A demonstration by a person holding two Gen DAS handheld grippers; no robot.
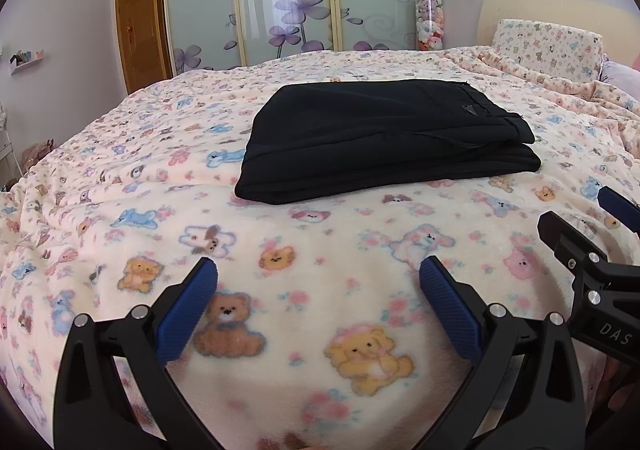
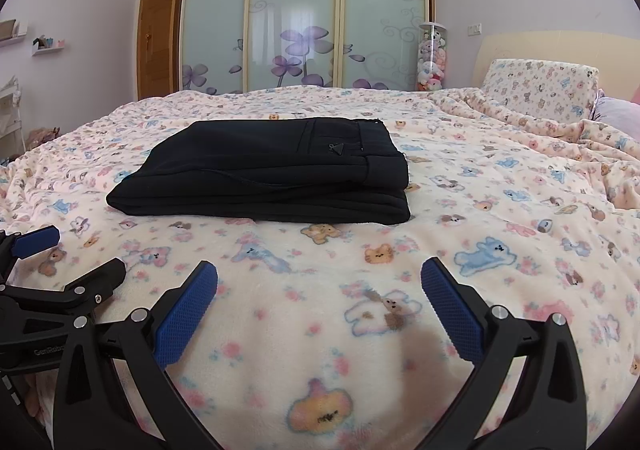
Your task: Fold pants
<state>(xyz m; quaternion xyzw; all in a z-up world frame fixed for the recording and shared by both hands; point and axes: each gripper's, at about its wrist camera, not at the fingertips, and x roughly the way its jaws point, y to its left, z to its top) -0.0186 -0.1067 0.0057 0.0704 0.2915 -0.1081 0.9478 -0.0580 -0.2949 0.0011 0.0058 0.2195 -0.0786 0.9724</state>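
Note:
Black pants [image 1: 384, 138] lie folded into a flat rectangular stack on the bed, waistband to the right; the right wrist view shows the same pants [image 2: 268, 174] from slightly further right. My left gripper [image 1: 318, 270] hovers open over the blanket, well short of the pants' near edge, nothing between its blue pads [image 1: 188, 310]. My right gripper [image 2: 319, 270] is likewise open and empty, back from the stack. Each gripper shows in the other's view: the right gripper [image 1: 588, 218] at the right edge, the left gripper [image 2: 76, 254] at the left edge.
A pink fleece blanket with bear prints [image 1: 304, 314] covers the bed. A matching pillow [image 1: 548, 46] and headboard [image 2: 560, 50] are at the far right. Behind the bed stand sliding wardrobe doors [image 2: 304, 14], a clear tube of plush toys [image 2: 432, 58] and a wooden door [image 1: 138, 30].

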